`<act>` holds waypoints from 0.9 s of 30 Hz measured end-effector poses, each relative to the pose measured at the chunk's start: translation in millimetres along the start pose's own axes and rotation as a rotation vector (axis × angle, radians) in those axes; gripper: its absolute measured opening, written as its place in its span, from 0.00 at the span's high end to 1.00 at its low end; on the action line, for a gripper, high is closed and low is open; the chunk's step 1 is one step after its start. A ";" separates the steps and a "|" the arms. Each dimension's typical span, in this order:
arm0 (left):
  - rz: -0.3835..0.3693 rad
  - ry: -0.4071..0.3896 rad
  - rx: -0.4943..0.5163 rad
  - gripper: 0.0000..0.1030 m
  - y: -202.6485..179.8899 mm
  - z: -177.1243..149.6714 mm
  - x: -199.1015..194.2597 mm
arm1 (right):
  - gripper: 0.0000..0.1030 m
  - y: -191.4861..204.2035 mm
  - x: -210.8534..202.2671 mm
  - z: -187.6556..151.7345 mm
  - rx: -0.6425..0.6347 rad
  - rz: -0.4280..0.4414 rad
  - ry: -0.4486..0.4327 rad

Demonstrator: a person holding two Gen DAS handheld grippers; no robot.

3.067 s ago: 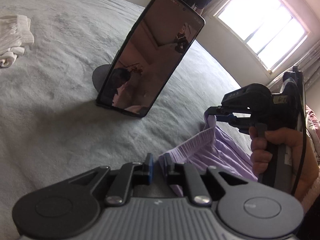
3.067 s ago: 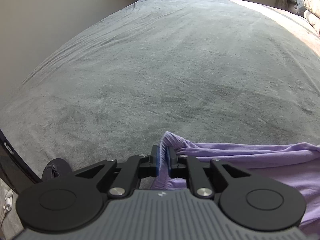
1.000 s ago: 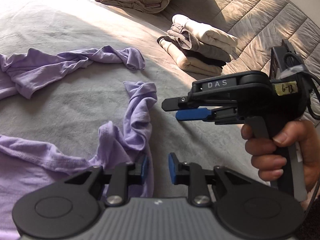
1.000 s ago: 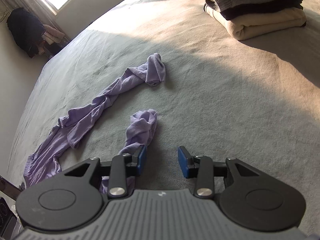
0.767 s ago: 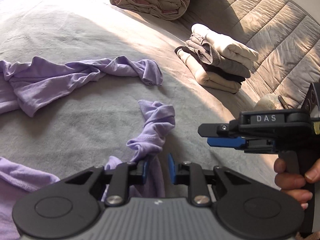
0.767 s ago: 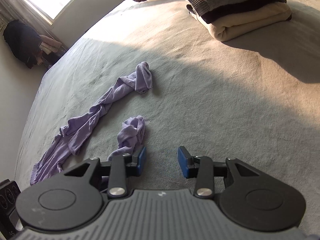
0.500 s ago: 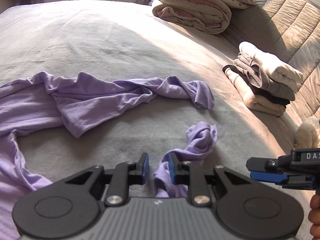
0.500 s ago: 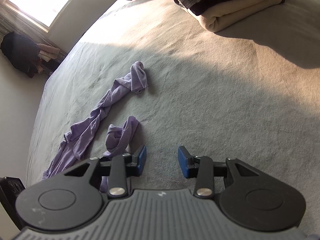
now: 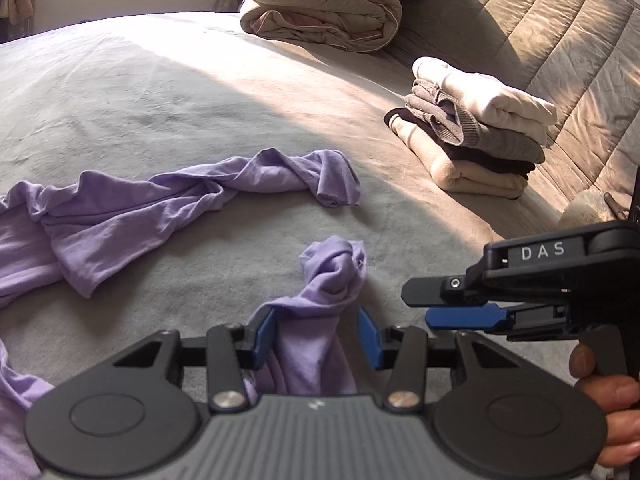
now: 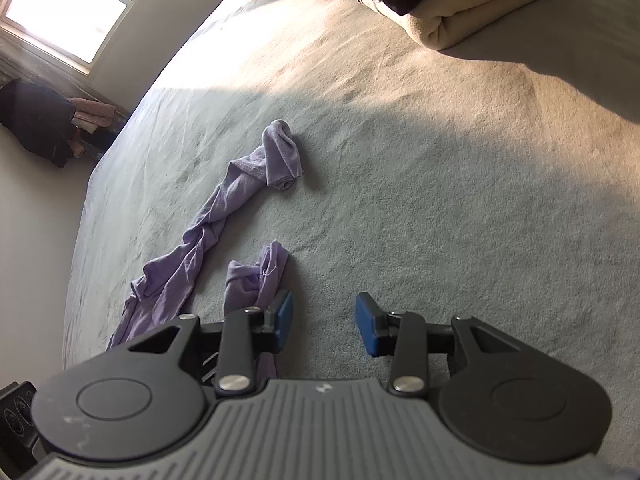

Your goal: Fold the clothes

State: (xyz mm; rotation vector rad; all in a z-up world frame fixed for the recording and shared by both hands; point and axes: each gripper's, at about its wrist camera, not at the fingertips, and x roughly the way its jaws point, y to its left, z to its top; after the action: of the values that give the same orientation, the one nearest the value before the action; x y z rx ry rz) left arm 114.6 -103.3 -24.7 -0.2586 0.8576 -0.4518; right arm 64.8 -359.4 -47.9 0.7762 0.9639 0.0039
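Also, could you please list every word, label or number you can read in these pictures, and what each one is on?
"DAS": white letters on the side of the right gripper, seen in the left wrist view.
No other text is readable: the small white mark on the left gripper body is a logo, not letters, and the dark device at the edge of the right wrist view shows only round shapes.

A grey plush-covered bed carries a crumpled lilac garment mid-surface, and a folded clothes stack and rolled beige quilt near its headboard edge.
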 end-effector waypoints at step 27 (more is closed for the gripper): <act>-0.503 0.038 -0.294 0.94 12.0 9.0 -16.9 | 0.61 -2.4 -6.7 9.4 -0.058 0.092 -0.039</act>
State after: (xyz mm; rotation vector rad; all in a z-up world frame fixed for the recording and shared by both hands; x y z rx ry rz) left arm 115.3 -84.3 -12.5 -0.7485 0.8941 -0.7999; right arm 66.9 -369.0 -41.3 0.7639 0.8871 0.0959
